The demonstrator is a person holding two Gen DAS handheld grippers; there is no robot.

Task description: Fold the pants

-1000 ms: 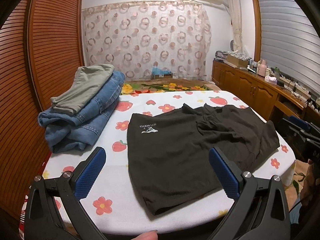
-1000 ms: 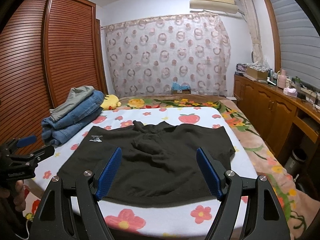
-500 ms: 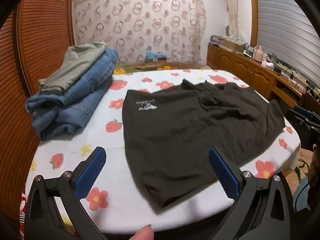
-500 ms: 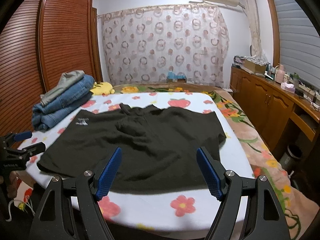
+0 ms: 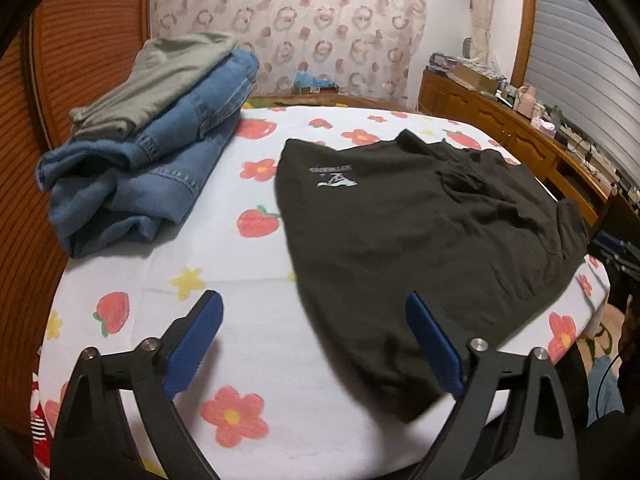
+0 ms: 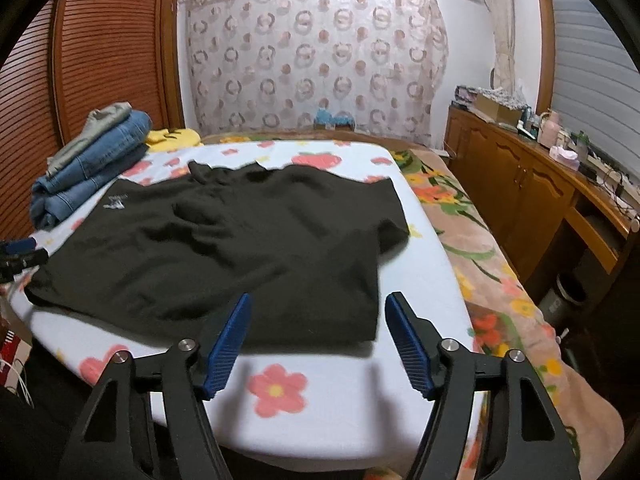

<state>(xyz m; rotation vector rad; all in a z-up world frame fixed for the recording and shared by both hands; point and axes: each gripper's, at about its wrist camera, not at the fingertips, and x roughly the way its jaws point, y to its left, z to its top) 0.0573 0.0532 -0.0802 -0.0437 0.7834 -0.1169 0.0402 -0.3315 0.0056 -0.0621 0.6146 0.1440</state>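
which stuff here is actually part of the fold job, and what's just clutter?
In play:
black shorts, spread flat
left gripper, open
right gripper, open

Lying about:
folded jeans stack
yellow plush
sideboard clutter
floral bedsheet, just the work surface

I see dark, almost black shorts (image 5: pixel 420 232) with a small white logo (image 5: pixel 334 178) near their upper left. The cover (image 5: pixel 260 344) under them is white, printed with red strawberries, red flowers and yellow stars. At upper left, blue denim jeans (image 5: pixel 160 168) carry an olive-grey garment (image 5: pixel 160 76). My gripper pads (image 6: pixel 226 344) are blue on black arms. The curtain (image 6: pixel 312 52) is pale with brownish rings.
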